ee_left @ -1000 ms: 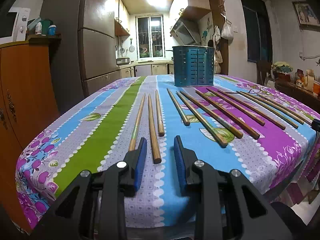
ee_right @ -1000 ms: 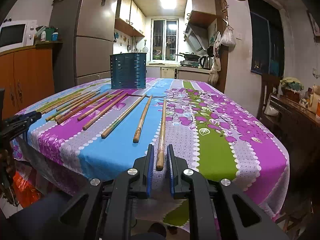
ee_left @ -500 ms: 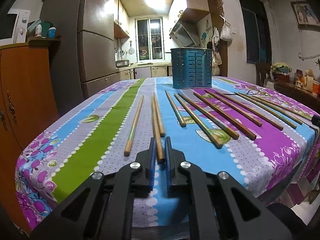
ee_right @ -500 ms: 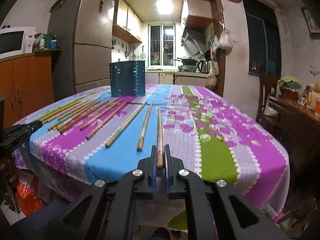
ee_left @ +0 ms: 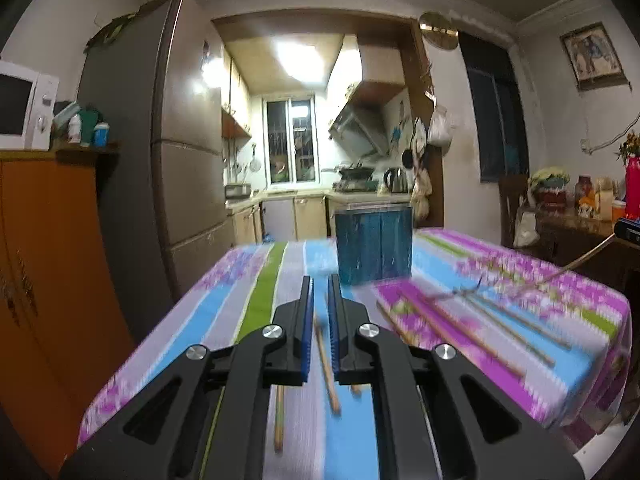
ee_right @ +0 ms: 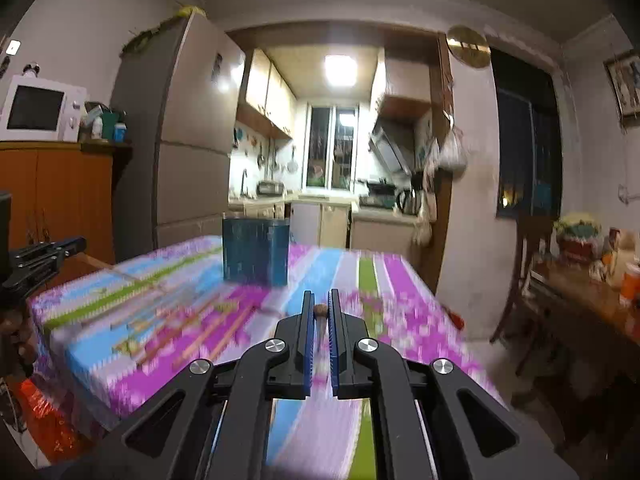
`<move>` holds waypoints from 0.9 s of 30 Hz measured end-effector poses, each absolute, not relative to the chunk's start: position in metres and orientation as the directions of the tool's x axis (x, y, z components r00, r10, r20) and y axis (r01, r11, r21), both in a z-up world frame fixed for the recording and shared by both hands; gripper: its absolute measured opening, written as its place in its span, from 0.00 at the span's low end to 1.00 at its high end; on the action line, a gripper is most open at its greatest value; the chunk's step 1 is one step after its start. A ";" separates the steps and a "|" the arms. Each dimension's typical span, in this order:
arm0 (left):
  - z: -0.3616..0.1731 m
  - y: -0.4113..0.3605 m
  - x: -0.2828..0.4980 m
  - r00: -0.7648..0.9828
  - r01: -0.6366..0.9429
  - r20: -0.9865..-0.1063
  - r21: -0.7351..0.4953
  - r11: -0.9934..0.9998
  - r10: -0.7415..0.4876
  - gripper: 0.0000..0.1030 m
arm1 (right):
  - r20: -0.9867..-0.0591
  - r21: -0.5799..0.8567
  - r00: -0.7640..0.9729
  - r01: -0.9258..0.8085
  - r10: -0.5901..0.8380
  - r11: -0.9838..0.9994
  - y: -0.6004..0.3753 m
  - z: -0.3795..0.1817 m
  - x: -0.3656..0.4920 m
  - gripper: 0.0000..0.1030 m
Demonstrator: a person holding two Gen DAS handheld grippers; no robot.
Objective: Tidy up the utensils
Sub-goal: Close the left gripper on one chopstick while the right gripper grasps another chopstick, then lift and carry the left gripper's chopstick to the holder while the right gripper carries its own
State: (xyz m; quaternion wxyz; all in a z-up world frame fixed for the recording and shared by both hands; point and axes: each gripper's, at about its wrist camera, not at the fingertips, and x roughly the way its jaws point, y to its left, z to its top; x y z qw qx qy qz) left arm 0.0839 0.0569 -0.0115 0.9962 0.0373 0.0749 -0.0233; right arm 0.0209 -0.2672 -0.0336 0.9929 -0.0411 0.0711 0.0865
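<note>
My left gripper [ee_left: 319, 284] is shut on a wooden chopstick [ee_left: 327, 364] that hangs down between its blue pads, lifted above the table. My right gripper [ee_right: 320, 298] is shut on another chopstick [ee_right: 320, 310], seen end-on between the pads. It also shows far right in the left wrist view, slanting down from the other gripper [ee_left: 576, 262]. The blue slotted utensil holder [ee_left: 374, 245] stands upright at the far end of the table and shows in the right wrist view [ee_right: 256, 250]. Several chopsticks [ee_left: 496, 332] lie on the cloth [ee_right: 188, 332].
The table carries a striped floral cloth [ee_left: 248, 304]. A fridge [ee_left: 188, 184] and an orange cabinet [ee_left: 44, 264] stand to the left. A dark side table with jars [ee_right: 592, 296] and a chair [ee_right: 520, 280] stand to the right.
Both grippers have risen from the table, each with its chopstick in it, and now point more level toward the holder. The views are motion-blurred.
</note>
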 end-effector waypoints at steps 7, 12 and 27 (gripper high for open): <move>0.031 0.050 0.129 0.990 0.096 -0.117 0.095 0.991 -0.084 0.05 | -0.106 -0.101 0.968 -0.239 0.229 0.966 -0.269 0.024 0.067 0.08; 0.052 0.057 0.158 0.986 0.105 -0.136 0.093 0.990 -0.092 0.03 | -0.140 -0.095 0.960 -0.257 0.243 0.962 -0.274 0.047 0.105 0.08; -0.096 0.053 0.039 0.945 0.025 -0.328 0.097 0.995 0.008 0.45 | -0.105 -0.028 0.971 -0.218 0.214 0.976 -0.297 0.004 0.037 0.08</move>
